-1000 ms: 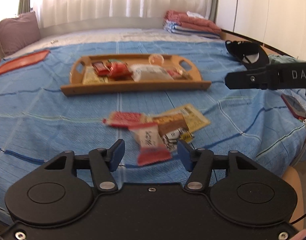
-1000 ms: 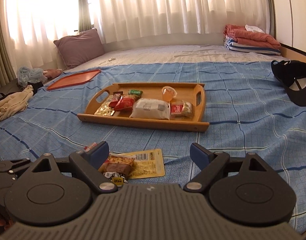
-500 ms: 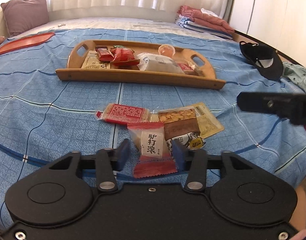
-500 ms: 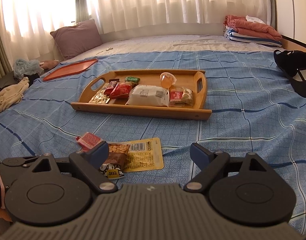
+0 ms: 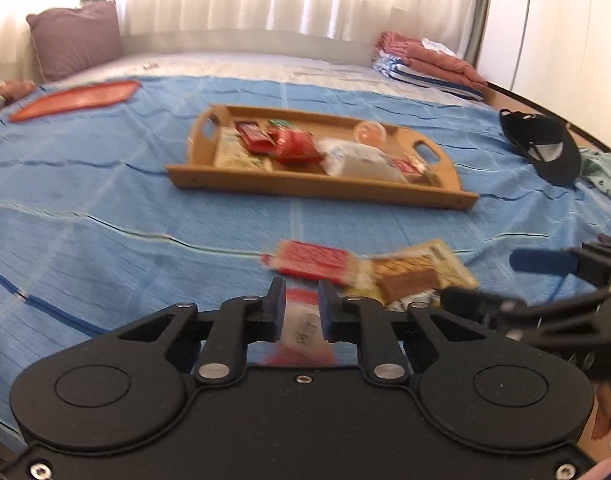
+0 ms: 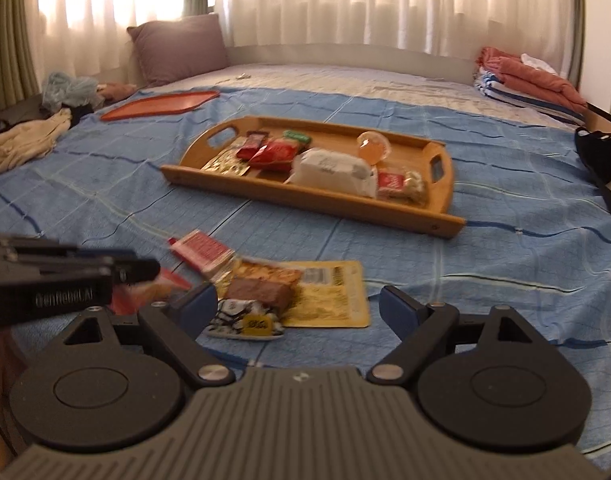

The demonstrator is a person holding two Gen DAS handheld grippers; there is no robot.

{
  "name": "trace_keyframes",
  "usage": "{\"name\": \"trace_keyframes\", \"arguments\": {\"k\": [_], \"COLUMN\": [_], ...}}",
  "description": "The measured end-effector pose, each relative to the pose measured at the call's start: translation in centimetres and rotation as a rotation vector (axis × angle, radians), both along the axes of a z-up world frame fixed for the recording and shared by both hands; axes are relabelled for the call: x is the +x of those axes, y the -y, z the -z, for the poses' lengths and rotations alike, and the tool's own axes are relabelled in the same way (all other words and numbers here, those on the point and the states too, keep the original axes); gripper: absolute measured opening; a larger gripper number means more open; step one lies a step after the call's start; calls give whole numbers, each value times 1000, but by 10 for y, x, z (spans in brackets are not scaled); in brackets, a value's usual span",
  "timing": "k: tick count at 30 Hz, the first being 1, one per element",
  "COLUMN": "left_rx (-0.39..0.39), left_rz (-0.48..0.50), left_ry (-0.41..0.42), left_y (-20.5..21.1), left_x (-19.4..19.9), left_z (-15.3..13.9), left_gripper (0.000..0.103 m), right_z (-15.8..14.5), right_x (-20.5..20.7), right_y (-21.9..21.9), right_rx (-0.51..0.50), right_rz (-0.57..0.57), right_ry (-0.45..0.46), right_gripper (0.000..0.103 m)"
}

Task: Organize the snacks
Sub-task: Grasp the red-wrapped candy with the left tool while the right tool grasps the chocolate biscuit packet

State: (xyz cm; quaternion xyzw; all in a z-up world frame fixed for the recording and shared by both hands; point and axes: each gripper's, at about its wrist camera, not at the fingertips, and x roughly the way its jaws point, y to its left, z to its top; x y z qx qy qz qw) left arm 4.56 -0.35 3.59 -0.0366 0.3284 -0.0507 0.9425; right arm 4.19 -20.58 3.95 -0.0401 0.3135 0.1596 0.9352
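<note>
The left gripper is clamped on a red-and-white snack packet, blurred, its long axis seemingly running along the fingers, above the blue bedspread. The right gripper gapes wide, empty.

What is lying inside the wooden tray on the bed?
The wooden tray holds red snack packets, a gold foil packet, a white bag, a small green packet, a clear jelly cup and a nut bar. Anything beneath the white bag is hidden.
</note>
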Motion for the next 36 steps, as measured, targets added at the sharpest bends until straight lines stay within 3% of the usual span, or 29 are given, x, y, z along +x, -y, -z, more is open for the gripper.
{"name": "trace_keyframes", "arguments": {"k": [5,9,11,13,16,18,24,29,31,36], "left_rx": [11,7,7,1,-6,-3,25,45,42,21], "left_rz": [-6,-3,4,14,37,51,80,101,91,81], "left_ry": [-10,7,16,25,36,35,38,22,16,-2], "left_y": [-13,-18,-20,-22,-22,-20,-7,3,4,0], "left_x": [-5,-14,-18,-21,-25,-26,-27,-20,-17,-9], "left_z": [5,9,9,8,7,8,16,24,26,31], "left_gripper": [18,22,32,41,54,55,64,64,63,49], "right_z": [11,17,20,24,25,24,15,16,19,29], "right_x": [4,14,18,21,22,20,11,2,0,3], "right_y": [-24,-34,-37,-40,-42,-40,-23,-13,-10,-11], "right_rx": [-6,7,4,-9,-18,-14,19,-11,-13,-14], "right_rz": [-19,-18,-21,-11,-5,-1,25,49,83,122], "right_ry": [-12,-49,-67,-73,-73,-71,-67,-38,-7,-12], "right_gripper": [89,77,71,56,53,52,51,54,77,81]}}
